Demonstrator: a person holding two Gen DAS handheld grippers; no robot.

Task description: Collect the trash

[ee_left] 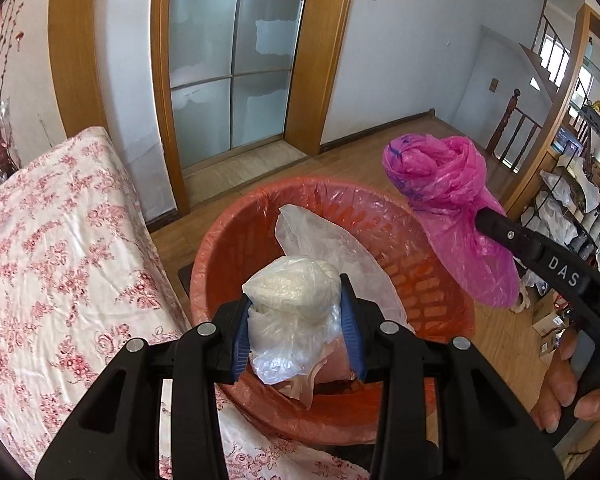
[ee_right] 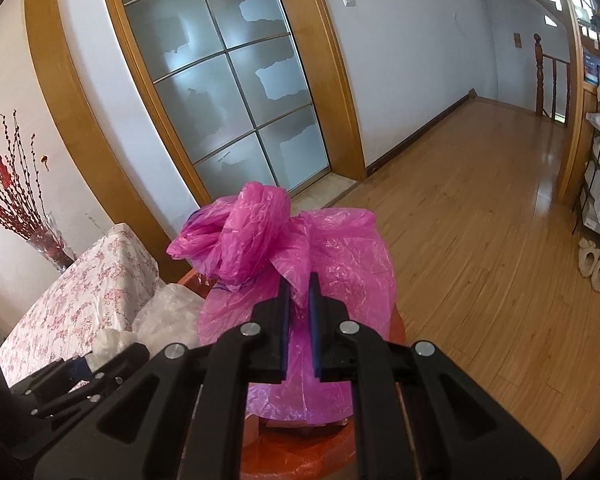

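Observation:
My left gripper point(ee_left: 296, 292) is shut on a clear plastic bag point(ee_left: 290, 312) of white stuff, held just over the mouth of the red bin point(ee_left: 228, 248). The bin has a reddish liner, and another clear plastic sheet point(ee_left: 324, 240) lies inside it. At the right of the left wrist view, my right gripper point(ee_left: 476, 216) is shut on a knotted pink plastic bag point(ee_left: 444, 176) above the bin's right rim. The right wrist view shows the same pink bag point(ee_right: 260, 240) pinched between the right gripper point(ee_right: 300, 280) fingers, with the left gripper point(ee_right: 96, 356) and its clear bag point(ee_right: 112, 340) at lower left.
A table with a floral cloth point(ee_left: 52, 248) stands left of the bin, with a vase of red branches point(ee_right: 24, 200) at its far end. A frosted glass door point(ee_left: 228, 60) is behind. Wooden floor point(ee_right: 480, 240) spreads right, toward a stocked shelf point(ee_left: 576, 208). A hand point(ee_left: 568, 384) grips the right handle.

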